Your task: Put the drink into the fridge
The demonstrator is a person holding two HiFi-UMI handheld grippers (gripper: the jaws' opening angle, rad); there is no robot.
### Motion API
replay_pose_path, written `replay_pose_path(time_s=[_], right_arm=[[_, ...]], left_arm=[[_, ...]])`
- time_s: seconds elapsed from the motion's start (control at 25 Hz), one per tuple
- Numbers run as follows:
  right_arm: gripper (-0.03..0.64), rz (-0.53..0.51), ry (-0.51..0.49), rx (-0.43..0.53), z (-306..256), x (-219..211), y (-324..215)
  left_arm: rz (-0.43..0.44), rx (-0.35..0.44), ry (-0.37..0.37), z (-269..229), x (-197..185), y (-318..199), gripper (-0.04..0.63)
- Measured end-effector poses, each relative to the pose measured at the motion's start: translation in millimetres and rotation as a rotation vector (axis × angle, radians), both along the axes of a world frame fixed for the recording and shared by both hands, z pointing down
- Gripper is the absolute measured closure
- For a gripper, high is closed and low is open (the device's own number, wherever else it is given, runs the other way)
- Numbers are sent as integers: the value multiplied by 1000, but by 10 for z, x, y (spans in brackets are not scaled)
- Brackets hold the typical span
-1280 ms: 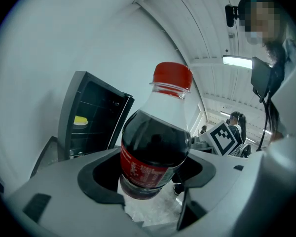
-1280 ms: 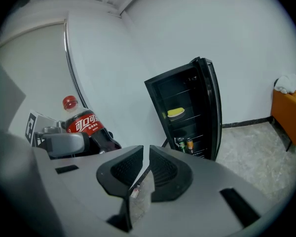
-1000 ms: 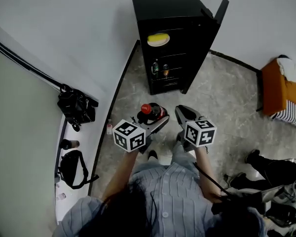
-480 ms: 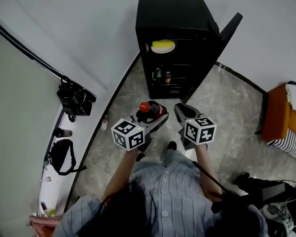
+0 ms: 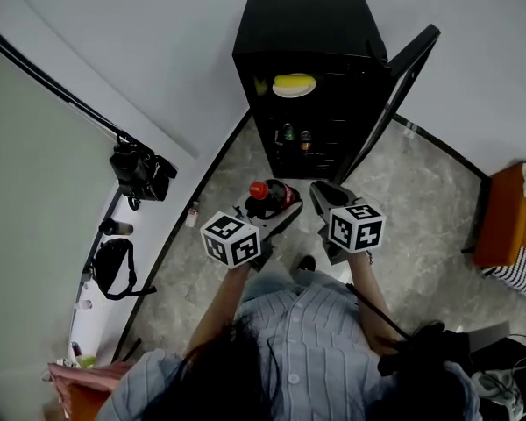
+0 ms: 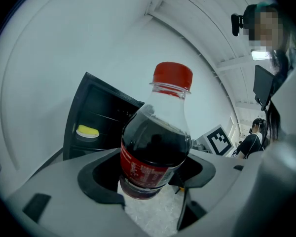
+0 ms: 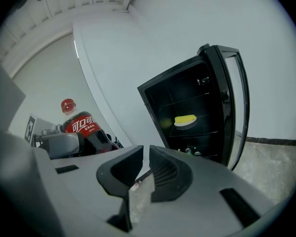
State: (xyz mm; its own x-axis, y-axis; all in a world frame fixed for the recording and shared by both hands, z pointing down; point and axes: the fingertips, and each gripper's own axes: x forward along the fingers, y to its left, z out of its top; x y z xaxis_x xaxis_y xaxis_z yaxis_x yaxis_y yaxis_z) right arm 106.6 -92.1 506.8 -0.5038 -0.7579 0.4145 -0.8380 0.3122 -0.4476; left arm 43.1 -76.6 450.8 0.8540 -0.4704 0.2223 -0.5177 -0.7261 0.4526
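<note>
A dark cola bottle (image 5: 272, 196) with a red cap and red label sits between the jaws of my left gripper (image 5: 276, 207), which is shut on it. The left gripper view shows the bottle (image 6: 155, 147) upright and close, held at its lower body. My right gripper (image 5: 326, 198) is beside it, shut and holding nothing; its jaws (image 7: 144, 174) nearly touch. The black mini fridge (image 5: 311, 51) stands ahead on the floor, its door (image 5: 394, 86) swung open to the right. A yellow item on a plate (image 5: 294, 85) rests on the upper shelf, small bottles (image 5: 295, 135) lower down.
A black camera bag (image 5: 142, 172) and another black bag (image 5: 114, 266) lie on a white ledge at the left. An orange seat (image 5: 507, 217) stands at the right edge. Grey stone floor (image 5: 421, 200) lies between me and the fridge.
The fridge has come nearer and more centred in the head view as I walked toward it. Both grippers keep their pose, the bottle still held in the left one.
</note>
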Motion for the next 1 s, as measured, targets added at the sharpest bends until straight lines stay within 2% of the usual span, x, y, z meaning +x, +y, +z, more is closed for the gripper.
replay_pose_path(time_s=[0.2, 0.52, 0.84, 1.0], right_arm=[[569, -11, -22, -3, 20, 101, 44], [569, 38, -68, -20, 68, 333, 120], [569, 74, -72, -14, 92, 460, 122], [569, 111, -70, -13, 106, 660, 52]], left_arm=[[7, -9, -26, 67, 143, 51, 262], [34, -27, -58, 118, 301, 132, 262], [85, -21, -64, 131, 453, 52, 262], [101, -26, -56, 171, 612, -76, 262]])
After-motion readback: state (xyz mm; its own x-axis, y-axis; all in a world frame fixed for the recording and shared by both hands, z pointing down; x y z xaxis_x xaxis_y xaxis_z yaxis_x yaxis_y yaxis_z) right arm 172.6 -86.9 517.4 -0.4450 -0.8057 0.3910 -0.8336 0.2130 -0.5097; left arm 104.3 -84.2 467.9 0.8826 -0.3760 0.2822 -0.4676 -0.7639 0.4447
